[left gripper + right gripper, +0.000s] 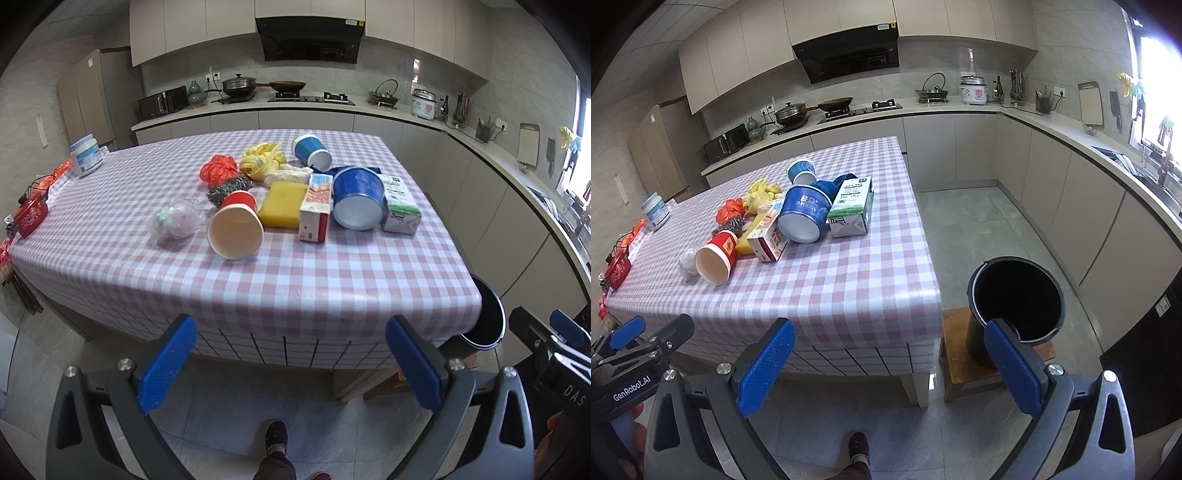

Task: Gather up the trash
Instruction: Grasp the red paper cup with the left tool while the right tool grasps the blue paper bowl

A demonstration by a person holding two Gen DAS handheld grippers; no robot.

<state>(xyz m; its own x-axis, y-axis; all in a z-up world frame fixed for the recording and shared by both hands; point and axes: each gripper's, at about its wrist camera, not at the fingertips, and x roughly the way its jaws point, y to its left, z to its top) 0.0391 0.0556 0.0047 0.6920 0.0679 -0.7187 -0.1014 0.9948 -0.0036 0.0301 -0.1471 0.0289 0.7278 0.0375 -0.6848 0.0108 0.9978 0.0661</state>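
Evidently pre-grasp: left gripper (290, 360) and right gripper (888, 363) both gape wide and empty off the table's (295, 288) near edge, trash clustered mid-table, red cup (236, 229) nearest; next move, judged: reach, clamp, carry to black bin (1015, 295) beside the near right corner.

Trash-strewn checked table (295, 280)

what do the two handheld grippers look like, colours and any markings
Both the left gripper and the right gripper have dark grey frames with cut-out openings, silver round screws and two fingers faced with ribbed blue pads. White "GenRobot.AI" lettering runs along the left one's black body, seen from the right wrist camera.
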